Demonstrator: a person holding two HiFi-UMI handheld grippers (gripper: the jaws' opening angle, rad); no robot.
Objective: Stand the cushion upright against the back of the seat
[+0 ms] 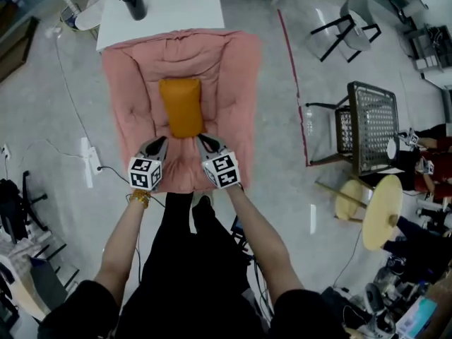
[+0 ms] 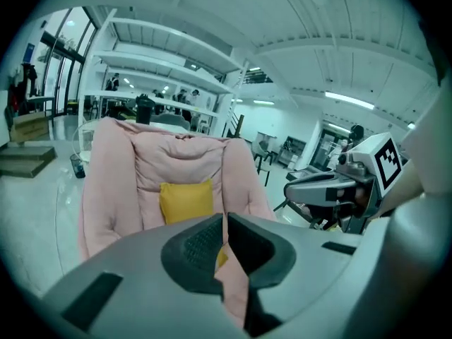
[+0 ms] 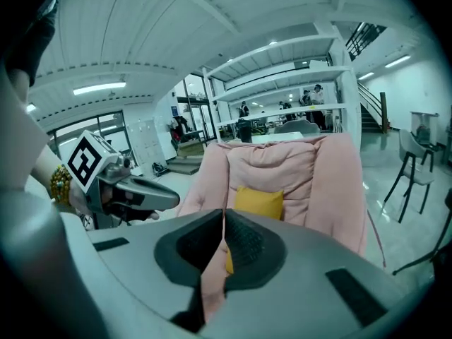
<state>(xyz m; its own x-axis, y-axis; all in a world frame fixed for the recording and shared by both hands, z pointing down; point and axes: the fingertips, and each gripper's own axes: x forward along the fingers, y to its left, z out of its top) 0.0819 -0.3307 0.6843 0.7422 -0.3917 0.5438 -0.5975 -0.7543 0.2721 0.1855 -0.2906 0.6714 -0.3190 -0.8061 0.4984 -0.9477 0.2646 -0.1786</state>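
Note:
An orange-yellow cushion (image 1: 182,106) stands against the back of the pink padded seat (image 1: 233,83), in the middle. My left gripper (image 1: 161,143) and right gripper (image 1: 202,139) hover side by side just in front of the cushion's lower edge, over the front of the seat. Both are shut and hold nothing. In the left gripper view the shut jaws (image 2: 224,221) point at the cushion (image 2: 186,200), with the right gripper (image 2: 291,190) alongside. The right gripper view shows its shut jaws (image 3: 224,217) below the cushion (image 3: 258,202), the left gripper (image 3: 171,200) beside them.
Behind the seat stands a white table (image 1: 169,6) with a black cup (image 1: 133,1). A black mesh chair (image 1: 371,126) and a round wooden stool (image 1: 381,210) are to the right, past a red floor line (image 1: 293,83). A power strip (image 1: 90,162) lies at the left.

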